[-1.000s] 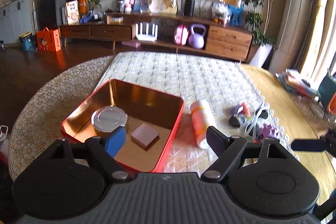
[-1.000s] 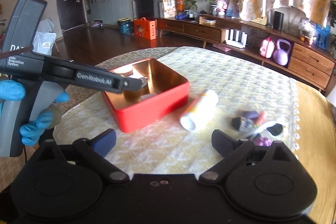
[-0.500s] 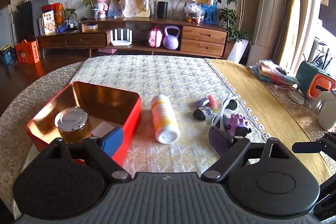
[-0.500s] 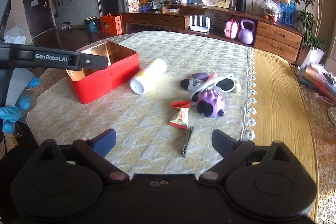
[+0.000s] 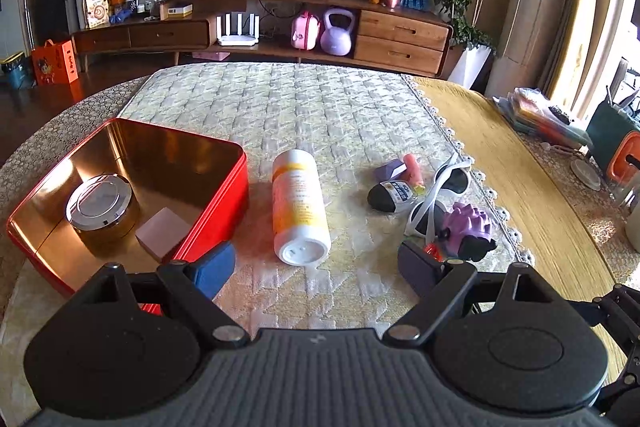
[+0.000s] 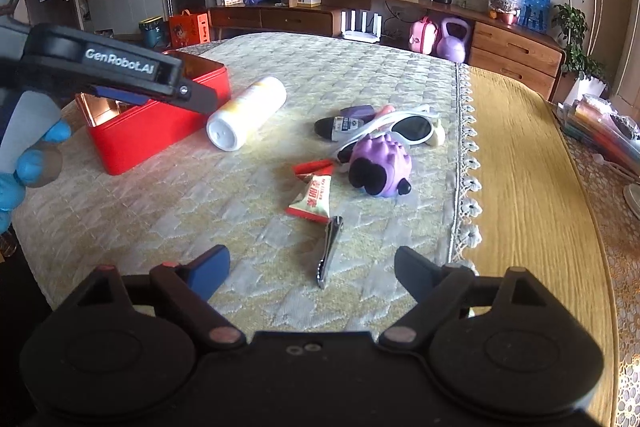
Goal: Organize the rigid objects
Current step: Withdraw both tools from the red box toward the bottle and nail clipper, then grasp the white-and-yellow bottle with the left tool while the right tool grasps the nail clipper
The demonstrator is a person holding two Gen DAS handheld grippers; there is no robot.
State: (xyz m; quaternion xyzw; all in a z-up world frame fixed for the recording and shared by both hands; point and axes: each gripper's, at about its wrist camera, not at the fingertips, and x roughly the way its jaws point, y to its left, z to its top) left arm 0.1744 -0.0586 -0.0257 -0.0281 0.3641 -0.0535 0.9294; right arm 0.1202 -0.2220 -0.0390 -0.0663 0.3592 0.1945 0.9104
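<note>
While both views a second ago were filled mostly by the red tin (image 5: 224, 195), they now take in the loose clutter on the quilted table cover (image 5: 304, 107), which suggests the sorting has turned from the tin toward the next thing to pick up. One tin stands at the left, open, holding one round lidded jar (image 5: 100, 203) and one small pale block (image 5: 162, 233). Just beside its wall lies one white and orange bottle (image 5: 298, 207) on its side. Further right sit one pair of white sunglasses (image 6: 408, 125), one purple spiky toy (image 6: 380, 163), one dark tube with a label (image 6: 334, 126) with a purple piece and a pink one behind it, two snack packets (image 6: 314, 197), and one nail clipper (image 6: 329, 251). The left gripper (image 5: 316, 267) stands wide and empty just short of the bottle's cap. The right gripper (image 6: 312, 267) is closing from wide, the clipper lying between its fingers but not yet pinched.
</note>
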